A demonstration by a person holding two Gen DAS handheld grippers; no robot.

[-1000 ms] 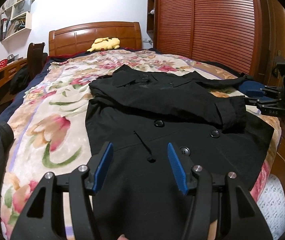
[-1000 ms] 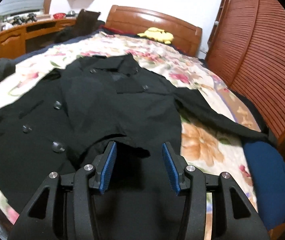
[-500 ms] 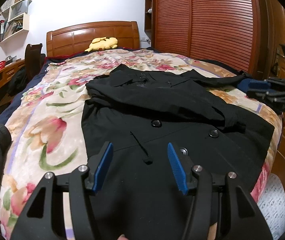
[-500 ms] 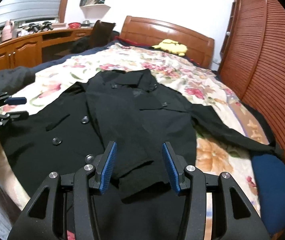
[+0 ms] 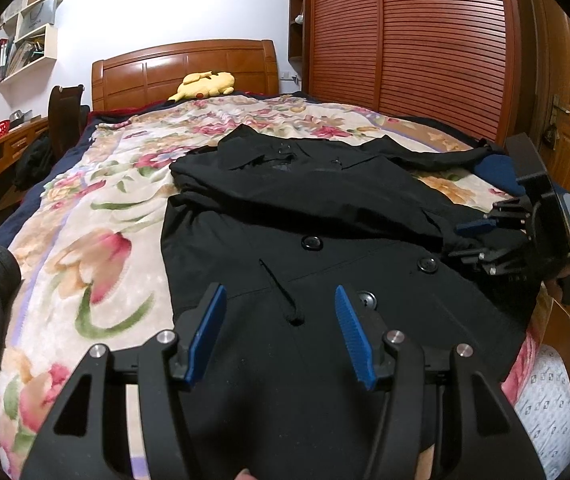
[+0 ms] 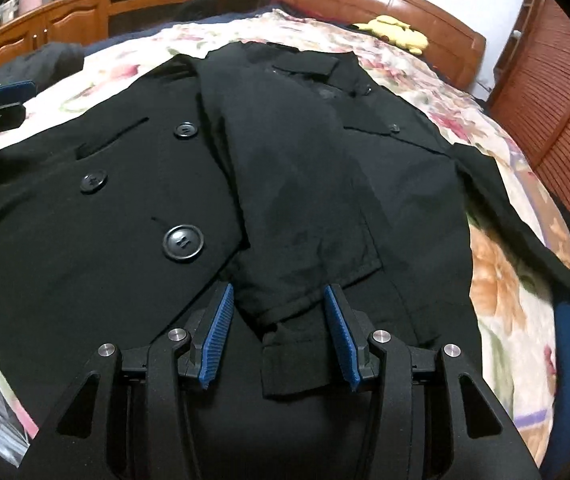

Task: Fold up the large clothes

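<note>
Your right hand-held gripper [image 6: 279,334] straddles the black coat's folded sleeve cuff [image 6: 293,356], jaws closing, not yet pinching; grab too shallow and it slips. Left hand-held gripper [image 5: 281,334] hangs half-open, empty.

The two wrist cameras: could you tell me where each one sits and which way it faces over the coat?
Left wrist: on the left gripper, above the black coat hem, facing the headboard; own open fingers and the right gripper show.
Right wrist: on the right gripper, tilted down at the folded-over sleeve, whose cuff lies between its open fingers; the left gripper shows at the left edge.
Shared: coat, floral bedspread, yellow plush toy, headboard.
</note>
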